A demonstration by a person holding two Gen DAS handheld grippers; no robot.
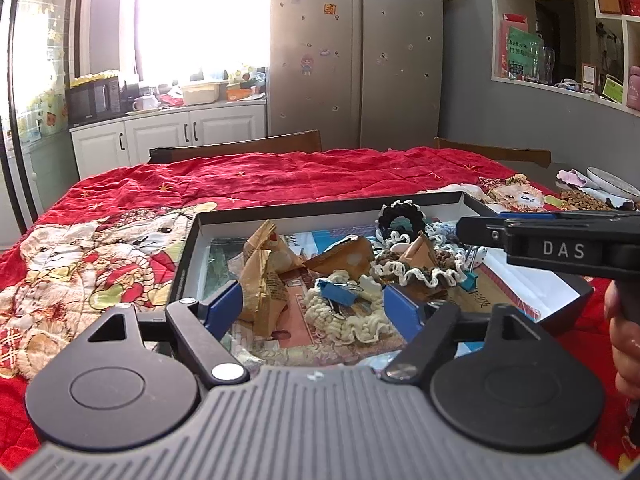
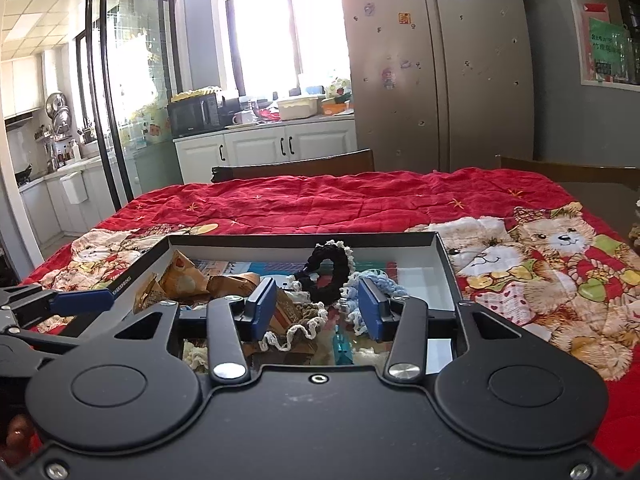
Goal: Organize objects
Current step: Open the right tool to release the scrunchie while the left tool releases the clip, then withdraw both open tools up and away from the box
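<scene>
- Left wrist view: the near edge of the shallow black box [image 1: 192,248] is hidden behind the left gripper [image 1: 314,310], so that rim cannot be made out; its blue pads stand wide apart over the box's near middle, gripping nothing.
- The right gripper [image 1: 472,230] reaches in from the right edge of that view, marked "DAS" on its body; its fingertips are lost among the crocheted pieces, and the hand [image 1: 626,340] behind it is cut off by the frame.
- Between the left pads lie a cream crocheted band [image 1: 360,324] and a blue binder clip [image 1: 338,294] resting on it; brown paper packets [image 1: 262,280] stand just left, toward the box's left wall.
- Right wrist view: the right gripper [image 2: 316,312] hangs open, medium-wide, over the box's [image 2: 444,264] near right part, holding nothing.
- A black crocheted ring [image 2: 332,272] stands upright near the far wall, a pale blue crocheted piece [image 2: 380,284] touching its right side; a teal clip [image 2: 344,346] is half hidden below the pads.
- The print on the packets and the lettering along the box's left rim are too small to read.
- The box sits on a red quilted cloth [image 2: 360,200] with teddy bears; a refrigerator [image 2: 436,60] stands beyond the table.
</scene>
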